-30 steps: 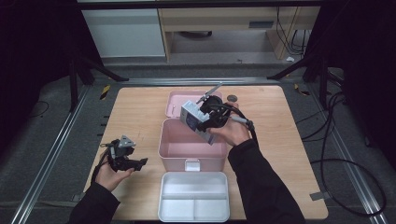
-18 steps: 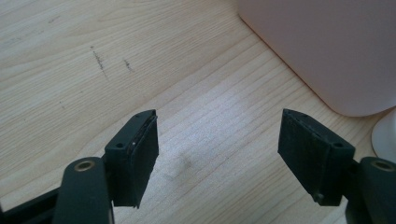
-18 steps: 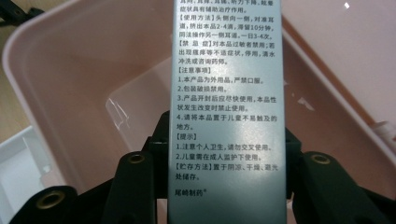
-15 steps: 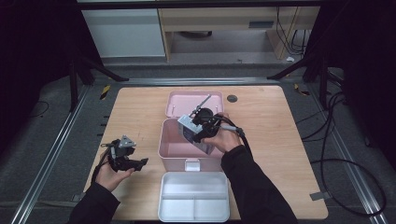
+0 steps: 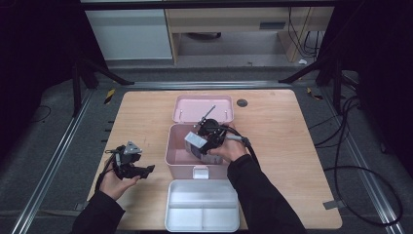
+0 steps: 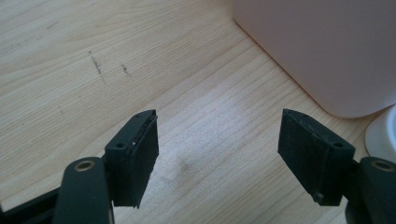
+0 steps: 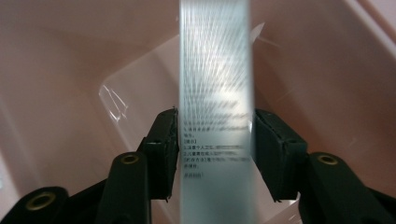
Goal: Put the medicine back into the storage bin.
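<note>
A pink storage box (image 5: pixel 171 146) stands open at mid-table, its lid (image 5: pixel 203 108) tipped back behind it. My right gripper (image 5: pixel 198 147) reaches down into it. Between its jaws stands a slim silver carton with printed text (image 7: pixel 215 70), blurred lengthwise while the jaws look sharp. The jaws have just been opening, and the pads (image 7: pixel 164 144) sit right beside the carton's sides without clearly pressing on it. The carton (image 5: pixel 195 140) shows as a grey face inside the box. My left gripper (image 5: pixel 145 169) rests open and empty (image 6: pixel 217 163) over bare wood left of the box (image 6: pixel 317 46).
A white divided tray (image 5: pixel 202 210) lies at the near edge, right in front of the pink box; its corner (image 6: pixel 384 135) shows at the left gripper's right. A dark round hole (image 5: pixel 242 103) sits in the tabletop behind the lid. Bare wood spreads left and right.
My right gripper has come down from above the pink box into it, carrying the silver carton. The left hand and its gripper have stayed where they were.
</note>
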`<state>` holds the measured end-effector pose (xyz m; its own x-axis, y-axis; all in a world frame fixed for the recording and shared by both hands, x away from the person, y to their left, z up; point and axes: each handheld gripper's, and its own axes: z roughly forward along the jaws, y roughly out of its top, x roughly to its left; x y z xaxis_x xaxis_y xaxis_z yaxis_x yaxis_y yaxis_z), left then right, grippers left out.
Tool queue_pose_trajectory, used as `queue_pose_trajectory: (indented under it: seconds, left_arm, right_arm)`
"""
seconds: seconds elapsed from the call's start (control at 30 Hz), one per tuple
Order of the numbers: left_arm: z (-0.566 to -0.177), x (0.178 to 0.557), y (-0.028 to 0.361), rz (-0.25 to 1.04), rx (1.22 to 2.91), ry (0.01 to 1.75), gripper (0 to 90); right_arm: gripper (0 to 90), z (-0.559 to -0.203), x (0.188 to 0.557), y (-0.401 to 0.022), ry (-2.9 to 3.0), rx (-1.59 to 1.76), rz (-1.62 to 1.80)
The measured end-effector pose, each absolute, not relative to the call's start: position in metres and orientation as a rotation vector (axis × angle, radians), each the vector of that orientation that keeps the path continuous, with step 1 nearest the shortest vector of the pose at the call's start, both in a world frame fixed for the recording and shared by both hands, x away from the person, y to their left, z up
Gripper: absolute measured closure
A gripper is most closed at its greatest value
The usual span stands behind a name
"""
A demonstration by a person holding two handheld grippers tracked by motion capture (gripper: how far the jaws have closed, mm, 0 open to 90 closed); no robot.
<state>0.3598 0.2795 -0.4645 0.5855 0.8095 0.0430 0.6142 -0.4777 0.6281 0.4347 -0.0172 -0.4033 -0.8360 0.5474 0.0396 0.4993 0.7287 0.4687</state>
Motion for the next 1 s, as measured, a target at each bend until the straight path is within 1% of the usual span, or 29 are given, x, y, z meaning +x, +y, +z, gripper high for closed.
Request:
queue_pose_trajectory:
  seconds: [0.27,0.37,0.57,0.77,1.0]
  left_arm:
    - [-0.455,0.356,0.278,0.457,2.241,1.085,30.6]
    - [-0.449,0.353,0.277,0.447,2.236,1.06,33.3]
    - [-0.436,0.344,0.269,0.427,2.288,0.917,37.9]
    - [-0.428,0.333,0.262,0.347,2.318,0.811,42.2]
    - [-0.43,0.322,0.249,0.237,2.38,0.701,45.4]
  right_arm:
    - [50.0,-0.375,0.424,-0.032,2.734,0.84,0.876]
    - [49.6,-0.362,0.419,-0.046,2.69,0.837,0.95]
    - [49.0,-0.343,0.405,-0.073,2.62,0.83,1.018]
    - [49.3,-0.333,0.386,-0.1,2.564,0.823,1.07]
    - [49.7,-0.34,0.361,-0.131,2.532,0.816,1.094]
